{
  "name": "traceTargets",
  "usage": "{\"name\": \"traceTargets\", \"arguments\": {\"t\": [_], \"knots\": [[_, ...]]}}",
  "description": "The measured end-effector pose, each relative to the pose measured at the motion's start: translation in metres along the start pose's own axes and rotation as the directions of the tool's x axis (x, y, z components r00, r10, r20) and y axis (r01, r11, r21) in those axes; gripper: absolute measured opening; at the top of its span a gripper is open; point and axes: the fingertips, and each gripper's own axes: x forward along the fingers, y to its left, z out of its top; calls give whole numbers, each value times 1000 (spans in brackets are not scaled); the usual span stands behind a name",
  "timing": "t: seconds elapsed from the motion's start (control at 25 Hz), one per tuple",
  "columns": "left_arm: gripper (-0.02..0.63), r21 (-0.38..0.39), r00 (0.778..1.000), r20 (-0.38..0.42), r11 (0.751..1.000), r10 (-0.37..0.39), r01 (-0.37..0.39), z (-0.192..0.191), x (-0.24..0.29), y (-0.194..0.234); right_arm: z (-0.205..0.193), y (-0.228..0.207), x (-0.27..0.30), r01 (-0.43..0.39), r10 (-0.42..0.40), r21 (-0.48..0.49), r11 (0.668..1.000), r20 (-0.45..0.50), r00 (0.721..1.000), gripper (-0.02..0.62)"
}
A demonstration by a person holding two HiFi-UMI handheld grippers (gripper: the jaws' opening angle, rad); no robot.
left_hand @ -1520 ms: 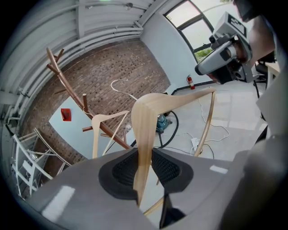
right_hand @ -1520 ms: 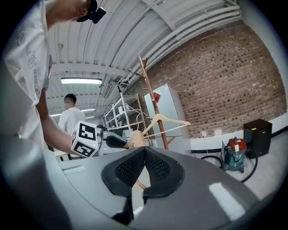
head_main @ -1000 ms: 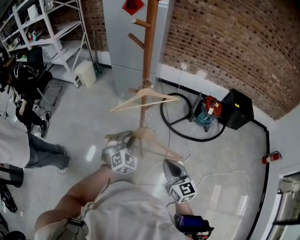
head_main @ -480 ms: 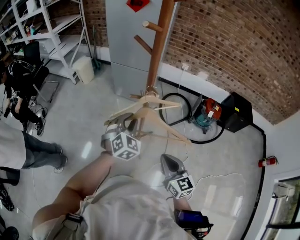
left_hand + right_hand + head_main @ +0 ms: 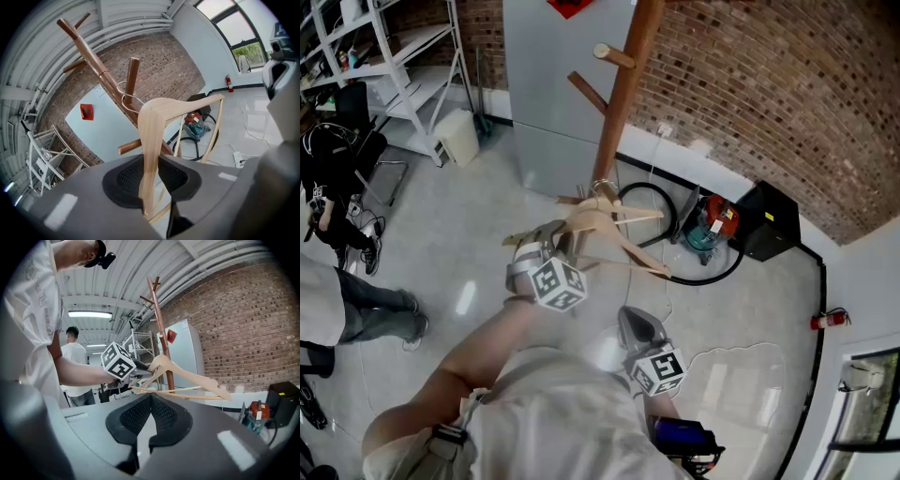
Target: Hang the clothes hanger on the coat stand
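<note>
1. Brick wall [image 5: 750,84] at the back, pale polished floor [image 5: 469,234] below, and the wooden coat stand [image 5: 623,94] rising at the far centre in front of a grey cabinet [image 5: 553,84]. A vacuum cleaner [image 5: 712,225] sits by the wall on the right.
2. Here's the wooden hanger [image 5: 609,230], up in the air just in front of the stand's trunk, held by one arm with its other arm reaching right.
3. Seen from the left gripper view, the wire hook [image 5: 125,96] sits right beside an upward-slanting peg [image 5: 132,75]. Whether it is over the peg yet, I can't tell.
4. To do this well, I'd say: raise the hook above the peg's tip, bring it past, then lower until the wire rests in the crook against the trunk. Keep the hanger level so the hook doesn't twist away.
5. Only let go once the wire bears the weight; wood held this far from the hook will likely swing.
6. Left tongs [image 5: 555,246]: partly open but clamped on the hanger's near arm, both pads pressing the wood.
7. Right tongs [image 5: 630,317]: low and nearer on the right, pads together, nothing held, clear of the hanger.
</note>
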Motion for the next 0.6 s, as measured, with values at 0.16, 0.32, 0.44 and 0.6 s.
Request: {"name": "traceTargets", "arguments": {"t": [0.16,0.32,0.44,0.6], "knots": [[98,13,999,-32,999,30,-30,-4,13,-1,1,-11,2,3,-3,5,1000,-6,1000,14],[97,14,997,-53,998,65,-64,-8,19,-2,3,-15,5,-28,28,-6,1000,-19,999,14],[97,14,994,-60,996,93,-92,-11,22,-3,4,-20,2,-48,47,-19,999,-32,998,14],[103,-9,991,-57,993,121,-122,-14,22,0,9,-34,-3,-47,47,-14,999,-31,998,14]]}}
